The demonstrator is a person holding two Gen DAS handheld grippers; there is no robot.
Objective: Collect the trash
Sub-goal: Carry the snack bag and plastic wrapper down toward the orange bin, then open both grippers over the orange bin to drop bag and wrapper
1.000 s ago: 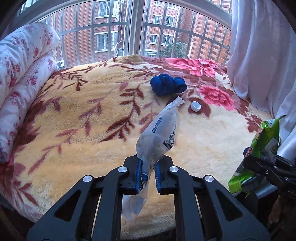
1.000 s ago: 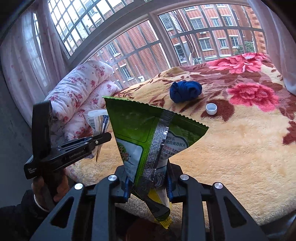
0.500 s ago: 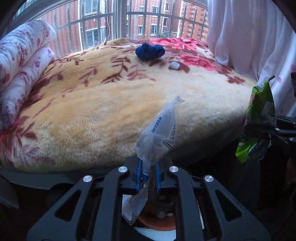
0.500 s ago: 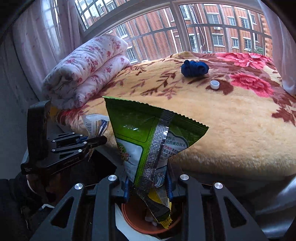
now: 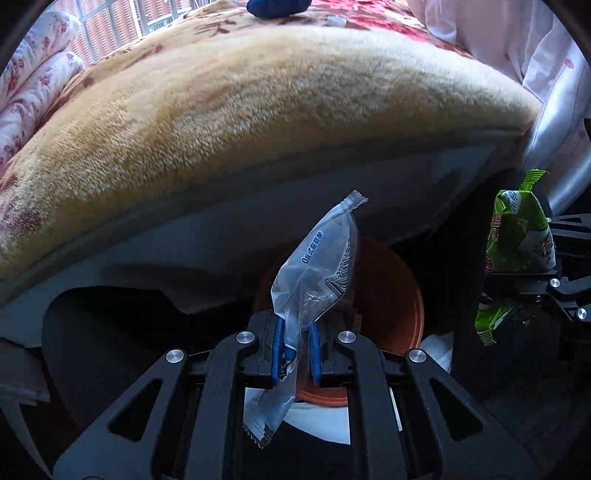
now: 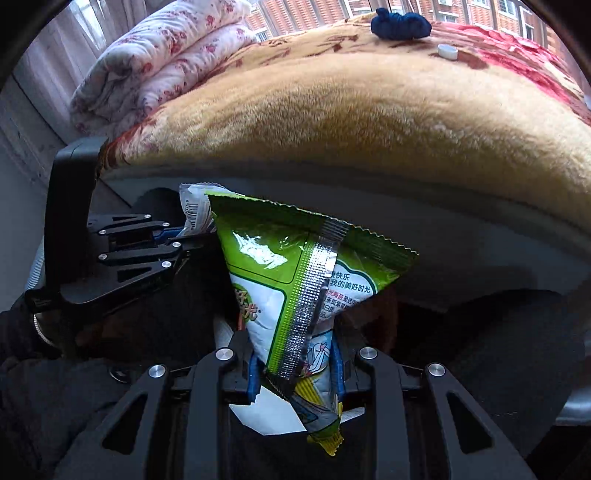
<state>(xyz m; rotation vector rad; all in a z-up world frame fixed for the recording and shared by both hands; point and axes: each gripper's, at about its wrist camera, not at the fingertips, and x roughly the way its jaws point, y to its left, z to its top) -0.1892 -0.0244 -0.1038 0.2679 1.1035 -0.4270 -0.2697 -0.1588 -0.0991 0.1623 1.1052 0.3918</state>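
Observation:
My left gripper (image 5: 295,350) is shut on a clear plastic wrapper (image 5: 314,280) that stands up between its blue pads. It hangs over an orange bin (image 5: 388,291) on the floor by the bed. My right gripper (image 6: 295,369) is shut on a green snack bag (image 6: 295,273), also above the bin (image 6: 373,314), which that bag mostly hides. The left view shows the green bag (image 5: 517,251) at right in the right gripper (image 5: 532,291). In the right view the left gripper (image 6: 184,240) and the clear wrapper (image 6: 195,210) appear at left.
A bed with a tan floral blanket (image 5: 258,110) fills the upper half. On it lie a blue cloth bundle (image 6: 400,24) and a white bottle cap (image 6: 447,51). A rolled floral quilt (image 6: 159,66) lies at left. White curtain (image 5: 535,66) hangs at right. White paper (image 5: 321,417) lies beside the bin.
Both grippers have dropped from above the bed to below its edge and tipped downward, still holding their wrappers. The orange bin has come into view under them.

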